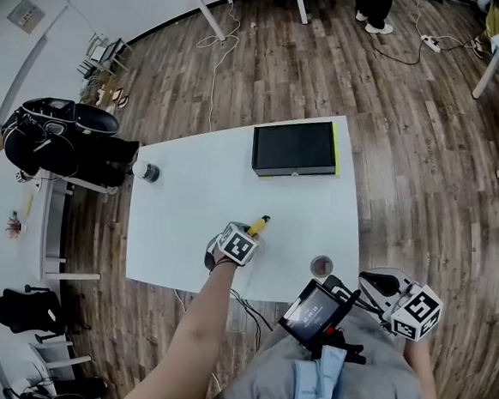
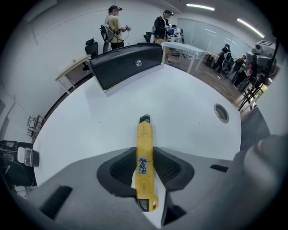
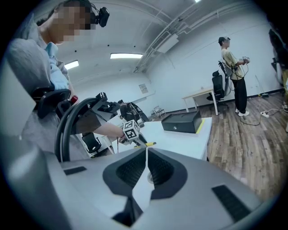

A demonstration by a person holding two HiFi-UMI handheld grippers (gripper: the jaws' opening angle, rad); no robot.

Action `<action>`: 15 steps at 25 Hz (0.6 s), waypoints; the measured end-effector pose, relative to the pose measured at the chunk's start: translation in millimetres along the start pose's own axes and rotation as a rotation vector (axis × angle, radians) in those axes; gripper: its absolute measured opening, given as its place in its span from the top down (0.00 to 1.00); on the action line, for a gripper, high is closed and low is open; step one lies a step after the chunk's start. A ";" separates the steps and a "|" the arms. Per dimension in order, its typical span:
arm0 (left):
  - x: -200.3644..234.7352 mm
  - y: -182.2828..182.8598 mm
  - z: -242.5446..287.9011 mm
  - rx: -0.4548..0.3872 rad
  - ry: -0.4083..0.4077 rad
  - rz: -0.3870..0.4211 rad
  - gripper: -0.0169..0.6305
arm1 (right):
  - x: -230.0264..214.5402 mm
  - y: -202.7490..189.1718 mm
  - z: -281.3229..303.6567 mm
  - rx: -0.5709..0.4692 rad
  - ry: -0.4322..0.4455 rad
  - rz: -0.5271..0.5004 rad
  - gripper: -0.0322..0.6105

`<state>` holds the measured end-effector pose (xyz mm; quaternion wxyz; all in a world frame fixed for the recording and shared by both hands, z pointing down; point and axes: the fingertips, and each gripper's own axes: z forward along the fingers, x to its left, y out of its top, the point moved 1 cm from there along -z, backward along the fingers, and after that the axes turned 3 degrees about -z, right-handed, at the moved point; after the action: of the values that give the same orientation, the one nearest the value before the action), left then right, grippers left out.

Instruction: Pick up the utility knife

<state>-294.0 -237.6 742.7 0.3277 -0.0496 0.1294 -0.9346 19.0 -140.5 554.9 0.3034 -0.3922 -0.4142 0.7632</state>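
Note:
The utility knife [image 1: 258, 226] is yellow with a black tip and lies on the white table [image 1: 189, 207] near its front edge. My left gripper [image 1: 250, 233] points steeply down over it. In the left gripper view the knife [image 2: 144, 143] runs straight between the two black pads [image 2: 121, 168], which rest against both of its sides, and its tip points at the black case. My right gripper [image 1: 370, 284] is held off the table's front right corner, over the person's lap. Its jaws [image 3: 146, 167] stand together with only a thin slit and nothing between them.
A black case [image 1: 295, 148] with a yellow edge lies at the table's far side. A small round lid [image 1: 321, 265] sits near the front right edge, a dark cylinder [image 1: 150, 173] at the left edge. A screen device [image 1: 313, 311] hangs at the person's lap. Other people stand beyond.

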 end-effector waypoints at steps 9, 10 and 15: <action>1.5 2.1 1.1 -0.016 0.036 -0.122 0.78 | -4.5 -5.6 -11.0 -0.003 -0.004 -0.005 0.90; 3.7 2.2 -1.5 -0.028 0.044 -0.148 0.78 | -4.5 -6.3 -12.7 -0.004 -0.006 -0.006 0.90; 3.9 4.6 -15.7 -0.144 0.047 -0.304 0.78 | -1.7 -7.5 -20.9 -0.008 -0.011 -0.017 0.90</action>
<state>-297.0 -240.2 726.4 0.1751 -0.0702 0.1945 -0.9626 38.7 -130.1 554.7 0.3063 -0.3856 -0.4223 0.7610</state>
